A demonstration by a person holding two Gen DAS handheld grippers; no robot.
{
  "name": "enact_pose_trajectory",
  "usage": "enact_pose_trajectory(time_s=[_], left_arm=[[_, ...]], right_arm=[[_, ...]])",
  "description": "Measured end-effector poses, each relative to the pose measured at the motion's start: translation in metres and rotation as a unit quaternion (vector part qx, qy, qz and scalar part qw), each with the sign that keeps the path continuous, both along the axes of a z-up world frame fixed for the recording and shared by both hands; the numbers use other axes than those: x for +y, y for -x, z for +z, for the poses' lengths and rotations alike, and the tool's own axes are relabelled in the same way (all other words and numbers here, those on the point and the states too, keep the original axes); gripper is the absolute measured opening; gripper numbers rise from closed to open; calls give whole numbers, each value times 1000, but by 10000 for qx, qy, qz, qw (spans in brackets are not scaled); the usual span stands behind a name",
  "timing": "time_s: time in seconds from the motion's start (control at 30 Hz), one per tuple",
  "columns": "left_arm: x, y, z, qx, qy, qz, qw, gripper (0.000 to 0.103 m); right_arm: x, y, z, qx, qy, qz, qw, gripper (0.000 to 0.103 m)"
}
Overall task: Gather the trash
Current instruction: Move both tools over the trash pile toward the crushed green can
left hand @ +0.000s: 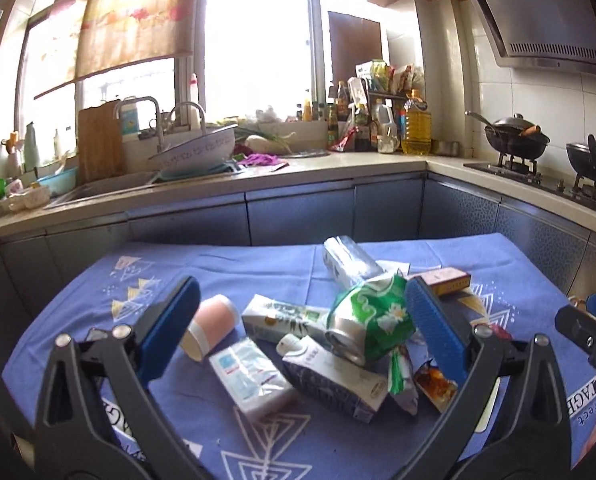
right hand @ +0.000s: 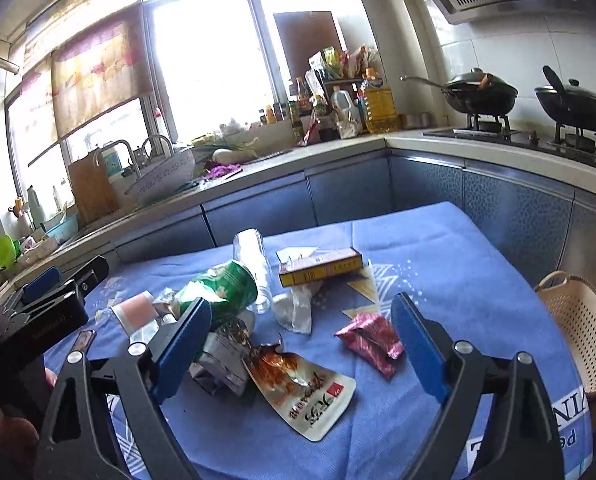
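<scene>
Trash lies piled on a blue tablecloth (left hand: 234, 264). In the left wrist view I see a pink paper cup (left hand: 214, 320), a white-green carton (left hand: 282, 316), a crushed green can (left hand: 369, 320), a tissue pack (left hand: 250, 376), a dark carton (left hand: 333, 380) and a clear bottle (left hand: 349, 264). My left gripper (left hand: 301, 320) hovers open above this pile and holds nothing. My right gripper (right hand: 301, 336) is open above an orange-white sachet (right hand: 305, 392) and a red wrapper (right hand: 371, 340), touching neither. A yellow box (right hand: 321, 268) and a clear plastic bag (right hand: 298, 308) lie beyond.
A beige plastic basket (right hand: 581, 320) stands off the table's right edge. Blue-fronted kitchen counters (left hand: 298, 208) wrap around behind, with a sink (left hand: 110, 188) at the left and two black woks (right hand: 481, 92) on the stove at the right.
</scene>
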State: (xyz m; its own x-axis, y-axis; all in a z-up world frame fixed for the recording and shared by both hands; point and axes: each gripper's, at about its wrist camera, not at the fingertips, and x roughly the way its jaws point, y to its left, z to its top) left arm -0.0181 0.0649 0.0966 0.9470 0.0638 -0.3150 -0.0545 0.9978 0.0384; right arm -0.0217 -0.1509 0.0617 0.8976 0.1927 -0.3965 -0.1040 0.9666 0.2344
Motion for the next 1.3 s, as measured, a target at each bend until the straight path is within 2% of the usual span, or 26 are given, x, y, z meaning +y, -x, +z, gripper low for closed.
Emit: enact_pose_trajectory(time_s=[0.1, 0.3, 0.53, 1.3], left_arm=[[1, -6, 3, 68, 55, -58, 9999, 99], [-5, -13, -10, 386, -116, -151, 9991, 99], [-10, -13, -13, 353, -241, -94, 9990, 99], [-11, -25, -27, 650, -324, -161, 9972, 99]], right_arm=[[9, 3, -3, 31, -17, 132, 9999, 89], [20, -4, -32, 553, -45, 400, 9977, 79], [13, -1, -24, 408, -84, 349, 9985, 76], [16, -6, -34, 568, -62, 441, 9974, 75]])
